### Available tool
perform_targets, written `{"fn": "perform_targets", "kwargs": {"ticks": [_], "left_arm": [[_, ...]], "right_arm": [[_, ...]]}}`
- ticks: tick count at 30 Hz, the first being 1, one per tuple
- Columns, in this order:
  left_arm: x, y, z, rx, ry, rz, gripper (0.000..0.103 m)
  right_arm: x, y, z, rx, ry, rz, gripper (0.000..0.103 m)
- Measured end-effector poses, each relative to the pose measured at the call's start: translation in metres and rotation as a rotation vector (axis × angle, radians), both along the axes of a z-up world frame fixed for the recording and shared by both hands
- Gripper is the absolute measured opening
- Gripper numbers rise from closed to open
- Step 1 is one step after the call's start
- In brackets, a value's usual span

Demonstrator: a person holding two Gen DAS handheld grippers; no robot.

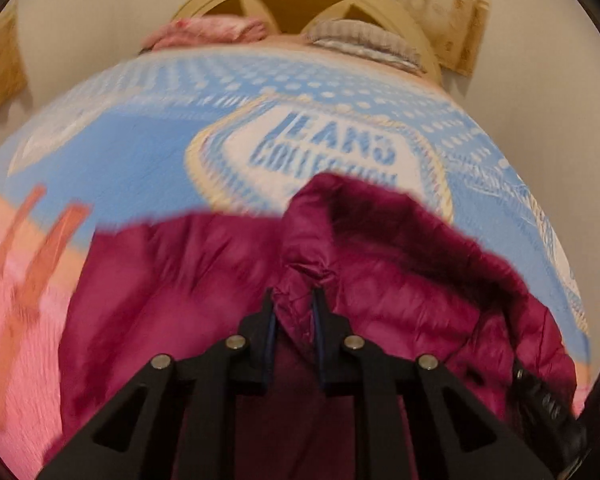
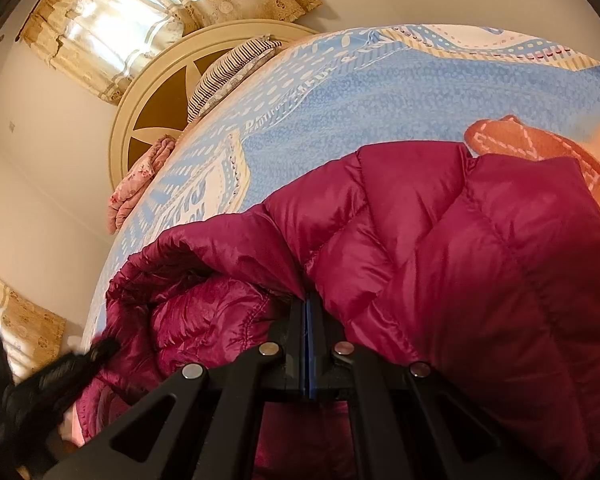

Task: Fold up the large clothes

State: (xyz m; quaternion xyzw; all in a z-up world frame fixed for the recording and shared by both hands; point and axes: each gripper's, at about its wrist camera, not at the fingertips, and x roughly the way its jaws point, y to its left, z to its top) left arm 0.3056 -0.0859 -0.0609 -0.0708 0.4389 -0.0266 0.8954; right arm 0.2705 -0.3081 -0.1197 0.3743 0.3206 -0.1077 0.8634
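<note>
Jacket (image 2: 440, 264), magenta and quilted, lies bunched on the bedspread (image 2: 380, 92) just ahead of both grippers; its long axis cannot be told. Left gripper (image 1: 295, 300) pinches a ridge of it between narrow jaws. Right gripper (image 2: 309, 300) has jaws pressed together at a seam.

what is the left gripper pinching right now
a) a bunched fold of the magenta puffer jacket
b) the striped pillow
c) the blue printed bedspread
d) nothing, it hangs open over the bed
a: in the left wrist view the left gripper has its fingers closed on a bunched ridge of the magenta puffer jacket, which lies on the blue bedspread.
</note>
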Motion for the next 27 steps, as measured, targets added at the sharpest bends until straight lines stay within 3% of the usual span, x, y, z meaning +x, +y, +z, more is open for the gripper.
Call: {"fn": "perform_targets", "kwargs": {"ticks": [3,5,7,10,13,15,16,19,23,27], "left_arm": [[-0.009,0.013,-0.023,-0.051,0.029,0.024,0.021],[-0.018,0.021,-0.028,-0.116,0.004,0.047,0.022],[-0.027,0.022,-0.033,-0.143,-0.048,0.048,0.022],[-0.022,0.021,-0.037,-0.164,-0.053,0.057,0.023],[-0.022,0.026,-0.039,-0.204,-0.059,0.06,0.023],[-0.023,0.03,-0.039,-0.233,-0.06,0.06,0.023],[-0.024,0.03,-0.039,-0.235,-0.061,0.06,0.023],[-0.024,0.031,-0.039,-0.23,-0.063,0.06,0.023],[-0.024,0.032,-0.038,-0.229,-0.065,0.059,0.023],[-0.022,0.034,-0.039,-0.238,-0.065,0.058,0.023]], "right_arm": [[0.001,0.0,0.0,-0.002,0.002,0.0,0.0],[0.001,-0.001,0.0,-0.002,0.001,0.0,0.0],[0.001,-0.002,0.0,0.002,-0.001,-0.003,0.0],[0.0,-0.003,-0.001,0.013,-0.009,-0.007,0.0],[-0.009,-0.011,-0.001,0.081,-0.053,-0.027,0.0],[-0.03,-0.022,0.005,0.135,-0.089,-0.101,0.001],[-0.039,-0.026,0.011,0.124,-0.093,-0.147,0.001],[-0.06,-0.027,0.046,-0.04,-0.082,-0.263,0.001],[-0.008,-0.006,0.09,-0.124,-0.113,-0.082,0.002],[0.068,0.017,0.092,-0.166,-0.009,0.057,0.002]]}}
